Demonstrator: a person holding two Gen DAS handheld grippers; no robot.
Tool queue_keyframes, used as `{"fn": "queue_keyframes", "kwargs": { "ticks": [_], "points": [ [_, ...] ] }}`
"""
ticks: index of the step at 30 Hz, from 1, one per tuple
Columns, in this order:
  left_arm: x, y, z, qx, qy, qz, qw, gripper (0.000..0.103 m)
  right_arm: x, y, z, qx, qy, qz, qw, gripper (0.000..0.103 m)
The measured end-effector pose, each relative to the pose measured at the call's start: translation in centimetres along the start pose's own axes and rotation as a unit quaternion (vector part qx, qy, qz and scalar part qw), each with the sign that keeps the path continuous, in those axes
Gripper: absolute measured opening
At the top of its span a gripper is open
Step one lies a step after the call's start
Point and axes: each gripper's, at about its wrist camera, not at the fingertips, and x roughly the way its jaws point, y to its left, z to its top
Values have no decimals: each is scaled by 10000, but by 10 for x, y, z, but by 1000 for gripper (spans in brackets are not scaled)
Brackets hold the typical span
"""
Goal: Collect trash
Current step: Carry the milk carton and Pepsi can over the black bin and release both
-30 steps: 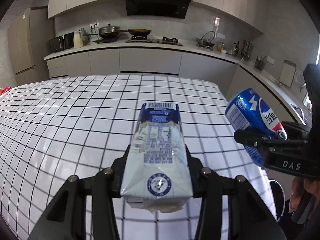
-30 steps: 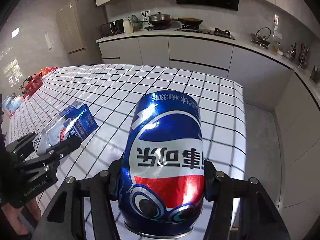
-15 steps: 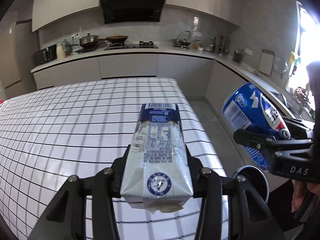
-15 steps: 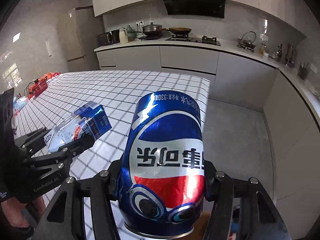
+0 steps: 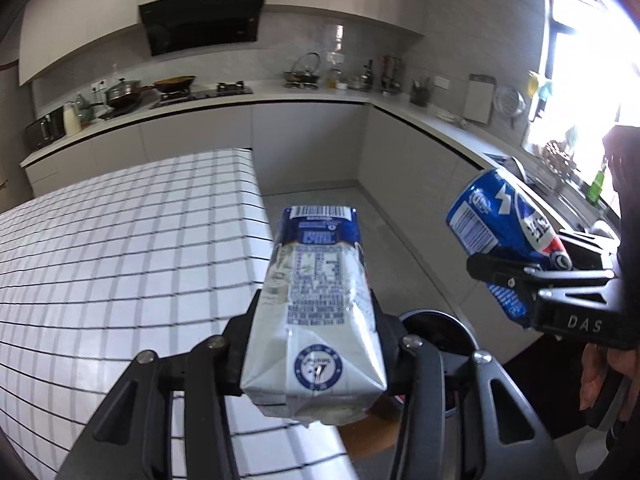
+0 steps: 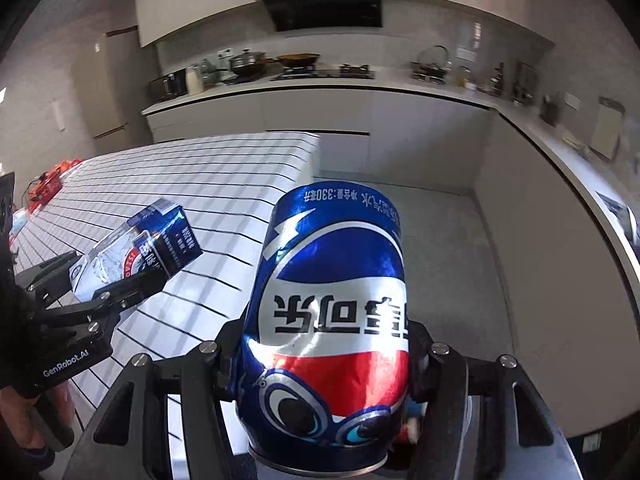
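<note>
Two loads ready: my left gripper (image 5: pixel 316 320) clamps the milk carton (image 5: pixel 316 300), my right gripper (image 6: pixel 326 356) the cola can (image 6: pixel 332 312), bin (image 5: pixel 436 330) mouth below the carton.

A blue-and-white cardboard milk carton (image 5: pixel 316 312), its sides dented and its glossy skin wrinkled, lies lengthwise and tilted in the air beyond the edge of the white grid-patterned table (image 5: pixel 120 248). Well to its right a crumpled blue, white and red aluminium cola can (image 6: pixel 332 320) is held up too, label upside down, above the grey floor
</note>
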Motion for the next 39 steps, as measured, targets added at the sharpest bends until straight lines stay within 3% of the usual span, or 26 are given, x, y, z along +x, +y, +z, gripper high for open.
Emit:
{"fn": "queue_keyframes", "kwargs": {
  "ticks": [7, 16, 24, 31, 32, 33, 34, 35, 37, 39],
  "points": [
    [24, -63, -19, 223, 340, -302, 9987, 46, -10, -61, -44, 159, 233, -151, 9995, 60],
    [74, -124, -71, 125, 1000, -362, 9942, 46, 28, -127, -111, 11, 919, -118, 9957, 60],
    [111, -146, -99, 109, 1284, -536, 9902, 46, 63, -159, -153, -411, 1237, 318, 9910, 60],
    [149, -154, -114, 218, 1455, -626, 9871, 46, 119, -163, -165, -1307, 1661, 864, 9736, 61],
    [155, -153, -116, 217, 1461, -824, 9856, 48, 130, -163, -165, -1484, 1733, 993, 9686, 61],
    [158, -154, -117, 220, 1426, -935, 9851, 53, 137, -162, -165, -1648, 1728, 1075, 9651, 68],
    [164, -152, -121, 307, 1458, -790, 9857, 85, 141, -162, -166, -1782, 1633, 1031, 9649, 103],
    [168, -148, -124, 342, 1593, -538, 9852, 103, 148, -164, -169, -2020, 1391, 751, 9665, 103],
    [161, -135, -126, 163, 1533, -281, 9876, 102, 159, -172, -173, -2070, 1612, 616, 9630, 103],
    [146, -129, -126, 142, 1478, 41, 9889, 102, 154, -181, -172, -2018, 1450, 470, 9675, 103]
  ]
}}
